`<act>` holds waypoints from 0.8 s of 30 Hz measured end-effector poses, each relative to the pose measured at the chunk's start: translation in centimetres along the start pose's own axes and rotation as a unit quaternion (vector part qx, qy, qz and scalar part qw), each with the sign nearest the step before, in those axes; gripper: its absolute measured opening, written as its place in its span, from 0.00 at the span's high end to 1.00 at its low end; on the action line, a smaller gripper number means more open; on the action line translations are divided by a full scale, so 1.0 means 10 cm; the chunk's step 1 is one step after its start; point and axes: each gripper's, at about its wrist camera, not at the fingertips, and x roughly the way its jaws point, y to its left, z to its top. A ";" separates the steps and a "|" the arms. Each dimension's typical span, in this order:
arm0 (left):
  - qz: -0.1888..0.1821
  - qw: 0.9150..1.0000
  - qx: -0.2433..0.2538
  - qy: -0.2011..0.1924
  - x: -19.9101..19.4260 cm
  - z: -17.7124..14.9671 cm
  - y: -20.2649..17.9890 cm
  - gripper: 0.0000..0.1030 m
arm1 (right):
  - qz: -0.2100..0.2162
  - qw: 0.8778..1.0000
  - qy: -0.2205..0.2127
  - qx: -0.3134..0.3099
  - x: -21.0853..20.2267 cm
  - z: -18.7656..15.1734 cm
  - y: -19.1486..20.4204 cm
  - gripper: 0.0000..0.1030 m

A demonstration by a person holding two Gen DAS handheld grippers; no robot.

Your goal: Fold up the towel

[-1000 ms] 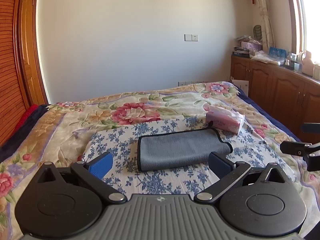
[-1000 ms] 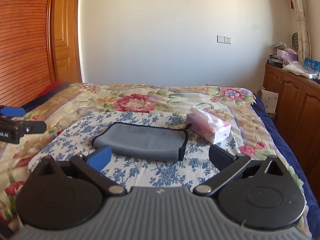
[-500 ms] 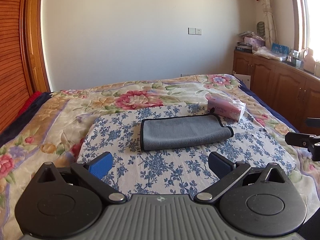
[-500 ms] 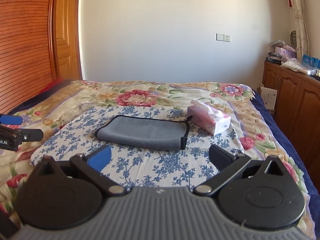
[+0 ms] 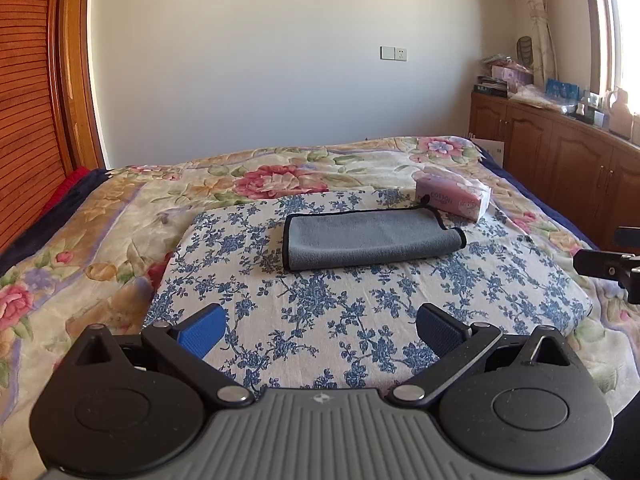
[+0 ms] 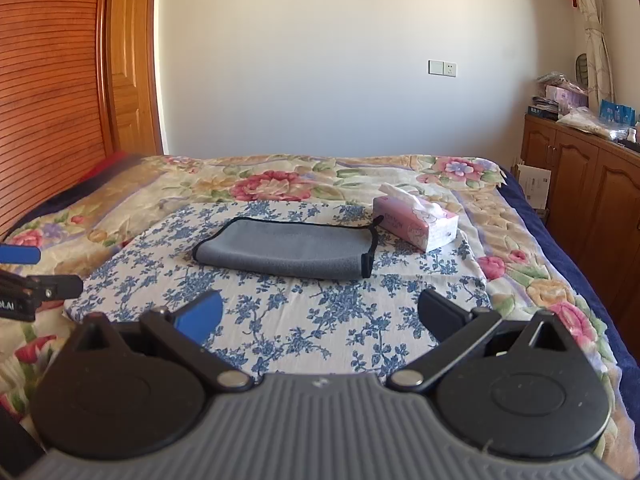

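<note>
A grey towel with black trim (image 5: 368, 240) lies folded into a flat rectangle on a blue-flowered white cloth (image 5: 320, 312) on the bed; it also shows in the right wrist view (image 6: 284, 252). My left gripper (image 5: 320, 326) is open and empty, held back from the towel above the near part of the cloth. My right gripper (image 6: 318, 316) is open and empty, also short of the towel. Each gripper shows at the edge of the other's view.
A pink tissue box (image 5: 452, 196) sits just behind the towel's right end, also seen in the right wrist view (image 6: 416, 220). A floral bedspread (image 5: 100, 240) covers the bed. Wooden cabinets (image 5: 560, 168) line the right wall. A wooden wardrobe (image 6: 52, 88) stands left.
Both grippers have pulled back and away from the towel, which now looks smaller and farther off. The towel itself has not moved. Both stay open.
</note>
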 end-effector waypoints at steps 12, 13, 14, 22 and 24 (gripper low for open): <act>0.004 1.000 -0.003 -0.026 0.01 -0.13 -0.02 0.00 | -0.010 1.000 -0.009 0.006 0.01 -0.07 -0.01 0.00; 0.005 1.000 -0.004 -0.028 0.01 -0.14 -0.02 0.00 | -0.011 1.000 -0.009 0.006 0.02 -0.08 -0.01 0.00; 0.007 0.999 -0.006 -0.030 0.01 -0.16 -0.01 0.00 | -0.012 1.000 -0.010 0.006 0.02 -0.08 -0.01 0.00; 0.031 0.999 -0.004 -0.036 0.02 -0.22 -0.03 0.00 | -0.020 1.000 -0.022 0.007 0.01 -0.11 0.00 0.00; 0.029 0.999 -0.004 -0.042 0.00 -0.22 -0.02 0.00 | -0.022 0.999 -0.024 0.006 0.02 -0.11 0.00 0.00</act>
